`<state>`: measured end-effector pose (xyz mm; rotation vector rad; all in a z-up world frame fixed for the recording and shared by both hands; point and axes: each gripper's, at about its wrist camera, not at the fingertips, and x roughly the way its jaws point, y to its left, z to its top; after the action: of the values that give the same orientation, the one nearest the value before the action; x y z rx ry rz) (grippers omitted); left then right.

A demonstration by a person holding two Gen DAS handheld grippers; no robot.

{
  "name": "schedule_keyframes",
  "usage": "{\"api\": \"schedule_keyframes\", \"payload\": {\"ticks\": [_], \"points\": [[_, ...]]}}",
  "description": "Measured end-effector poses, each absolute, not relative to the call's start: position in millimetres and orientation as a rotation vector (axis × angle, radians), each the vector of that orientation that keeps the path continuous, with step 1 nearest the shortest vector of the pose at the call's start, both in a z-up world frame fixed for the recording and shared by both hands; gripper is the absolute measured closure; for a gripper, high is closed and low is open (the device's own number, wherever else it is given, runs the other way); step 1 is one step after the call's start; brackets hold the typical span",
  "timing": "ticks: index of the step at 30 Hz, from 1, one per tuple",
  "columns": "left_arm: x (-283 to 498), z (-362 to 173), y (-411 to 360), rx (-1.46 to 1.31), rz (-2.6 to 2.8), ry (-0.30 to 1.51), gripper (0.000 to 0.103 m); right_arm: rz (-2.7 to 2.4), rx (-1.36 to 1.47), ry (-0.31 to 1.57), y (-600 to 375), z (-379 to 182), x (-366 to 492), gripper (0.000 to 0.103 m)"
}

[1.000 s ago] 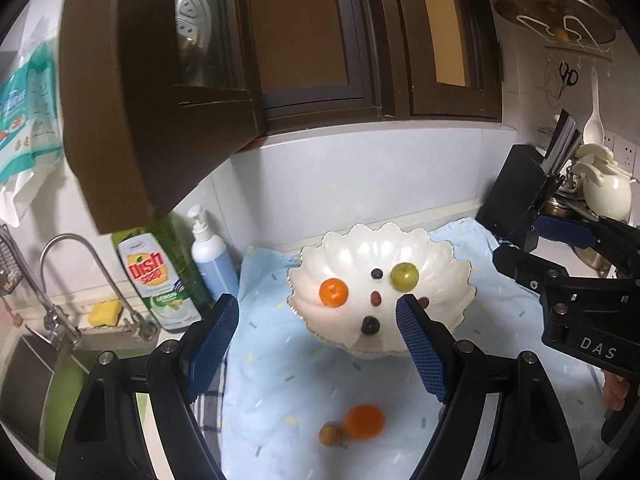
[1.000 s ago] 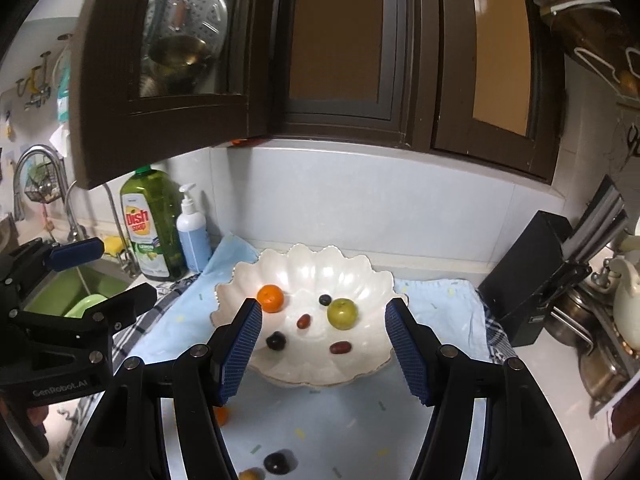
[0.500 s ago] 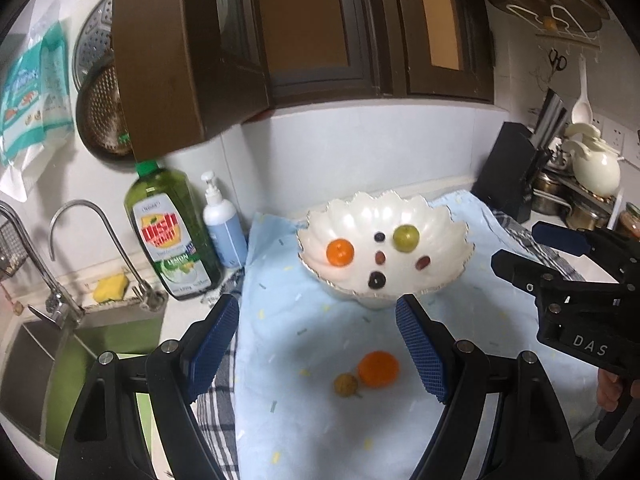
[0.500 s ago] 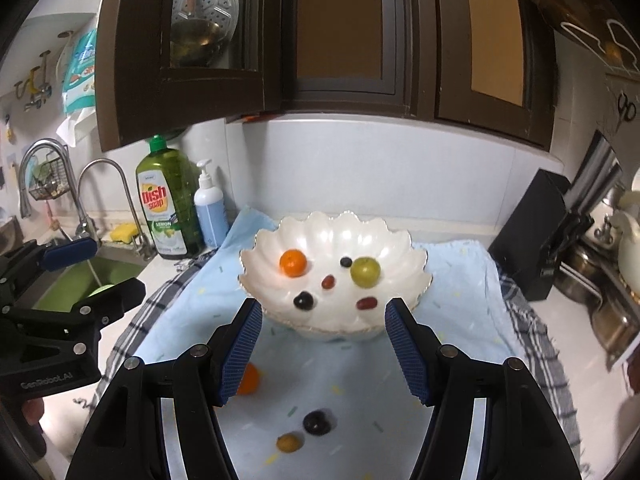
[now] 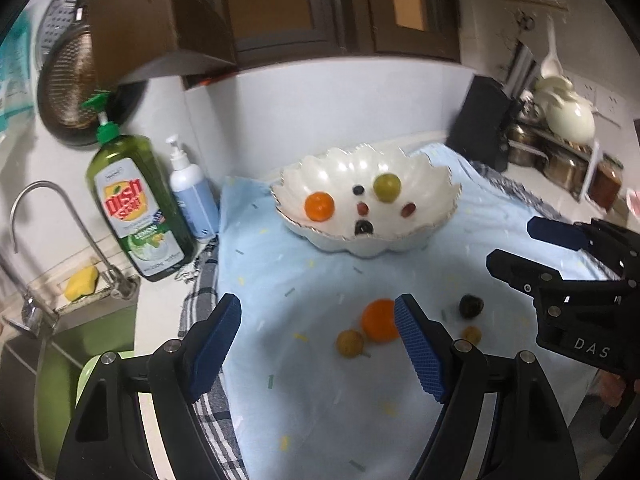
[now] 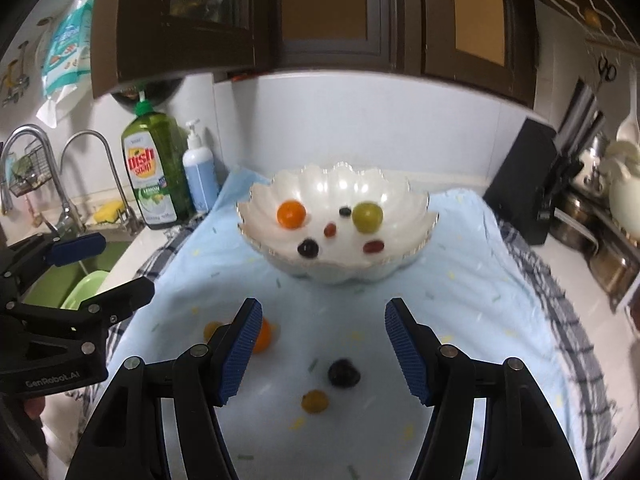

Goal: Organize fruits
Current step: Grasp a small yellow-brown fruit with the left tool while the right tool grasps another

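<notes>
1. Left wrist view: left tongs (image 5: 318, 334) spread wide, holding nothing, above the blue cloth (image 5: 320, 400) on the counter.
2. Orange fruit (image 5: 378, 324) just beside the right pad; small brown fruit (image 5: 349, 343) touching it.
3. Right tongs (image 6: 320, 344) also wide and unloaded; dark fruit (image 6: 343, 373) and yellow fruit (image 6: 315, 401) lie between the pads.
4. White bowl (image 6: 416, 232) beyond holds six fruits.

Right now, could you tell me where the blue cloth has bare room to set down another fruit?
Bare cloth lies right of the white bowl, toward the checked edge, and left of it near the soap bottles. The front strip is crowded: orange, dark fruit and two small yellow-brown ones.
</notes>
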<state>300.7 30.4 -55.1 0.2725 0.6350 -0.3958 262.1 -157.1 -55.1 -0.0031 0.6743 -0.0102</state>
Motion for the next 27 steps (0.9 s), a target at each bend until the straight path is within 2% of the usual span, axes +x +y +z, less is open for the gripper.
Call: {"api": "schedule_keyframes", "payload": {"ticks": [17,27], "points": [[327.2,-115.6,20.0,0.369,-0.526,0.749,0.035,-0.079,0.029,0.794,-151.9,-102.3,261.5,0.039],[341.9,-141.1,13.2,0.376,-0.561,0.805,0.046,-0.07,0.084,0.884,-154.3,-133.3,267.9,0.052]]}}
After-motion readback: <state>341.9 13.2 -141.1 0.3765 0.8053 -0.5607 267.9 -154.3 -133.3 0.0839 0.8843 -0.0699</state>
